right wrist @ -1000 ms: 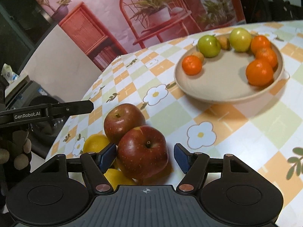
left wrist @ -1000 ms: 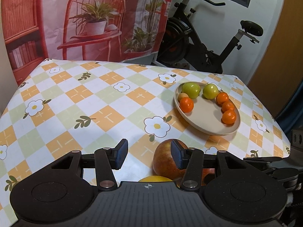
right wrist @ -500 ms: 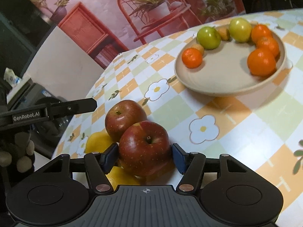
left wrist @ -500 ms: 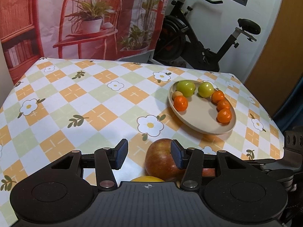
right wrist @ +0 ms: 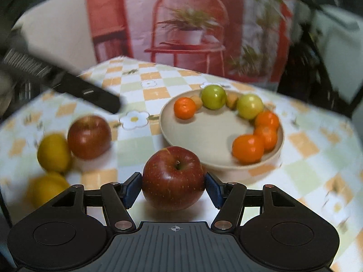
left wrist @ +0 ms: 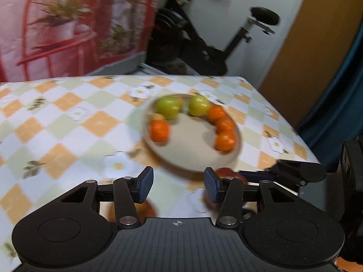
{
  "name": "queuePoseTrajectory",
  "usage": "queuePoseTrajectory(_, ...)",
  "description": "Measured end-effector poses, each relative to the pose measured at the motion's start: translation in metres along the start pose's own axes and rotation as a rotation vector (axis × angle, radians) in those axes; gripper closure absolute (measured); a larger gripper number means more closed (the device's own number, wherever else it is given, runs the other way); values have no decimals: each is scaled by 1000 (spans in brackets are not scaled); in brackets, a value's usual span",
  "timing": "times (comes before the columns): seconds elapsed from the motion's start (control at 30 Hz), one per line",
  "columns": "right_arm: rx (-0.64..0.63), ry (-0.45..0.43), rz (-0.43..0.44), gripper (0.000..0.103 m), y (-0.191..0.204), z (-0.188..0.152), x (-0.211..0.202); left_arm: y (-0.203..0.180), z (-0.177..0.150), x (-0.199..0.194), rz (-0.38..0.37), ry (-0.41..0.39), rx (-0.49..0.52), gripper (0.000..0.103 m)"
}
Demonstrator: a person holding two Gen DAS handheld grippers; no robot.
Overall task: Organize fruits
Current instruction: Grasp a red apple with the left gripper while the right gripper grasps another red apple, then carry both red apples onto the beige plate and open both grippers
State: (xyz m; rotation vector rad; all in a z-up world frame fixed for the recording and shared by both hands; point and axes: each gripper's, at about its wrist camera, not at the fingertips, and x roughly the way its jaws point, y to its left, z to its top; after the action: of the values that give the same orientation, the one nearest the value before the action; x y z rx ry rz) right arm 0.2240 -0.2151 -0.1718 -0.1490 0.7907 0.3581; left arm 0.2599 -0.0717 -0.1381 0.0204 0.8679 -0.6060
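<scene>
My right gripper point(right wrist: 173, 189) is shut on a red apple point(right wrist: 173, 178), with both blue pads against its sides, just in front of the beige plate point(right wrist: 211, 136). The plate holds two green apples point(right wrist: 213, 96), several oranges point(right wrist: 248, 148) and small tan fruits. A second red apple point(right wrist: 89, 137) and two yellow fruits point(right wrist: 53, 153) lie on the cloth to the left. My left gripper point(left wrist: 179, 187) is open with nothing between its pads and faces the plate point(left wrist: 190, 142). The held apple point(left wrist: 226, 173) peeks out behind its right finger.
The table has a checked flower cloth point(left wrist: 56, 122); its right edge point(left wrist: 301, 140) drops off near the plate. An exercise bike point(left wrist: 204, 45) and a red printed backdrop point(right wrist: 188, 22) stand behind. The left gripper's finger point(right wrist: 90, 93) crosses the right wrist view at upper left.
The right gripper closed on the nearer red apple and rolled level with it. The left gripper swung right toward the plate, so the other apple is no longer between its fingers.
</scene>
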Motion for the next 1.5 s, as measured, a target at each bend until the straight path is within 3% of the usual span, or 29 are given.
queuePoseTrajectory(0.17,-132,-25,-49,46,19,-4,-1,-19,-1,29,-64,67,14,52)
queuePoseTrajectory(0.5,-68,-67,-34,46,10,-14,-5,-22,-8,54,-154,141,-46,53)
queuePoseTrajectory(0.67,-53,-78,-27,46,8,-15,-6,-20,-5,57,-186,153,-92,62)
queuePoseTrajectory(1.03,-24,-84,-21,45,6,-16,-7,-21,-6,64,-186,160,-87,60)
queuePoseTrajectory(1.33,134,-62,62,46,-13,-24,-6,-17,-8,64,-198,151,-91,61)
queuePoseTrajectory(1.5,142,-62,66,48,-13,-25,-7,-17,-7,64,-204,153,-86,62)
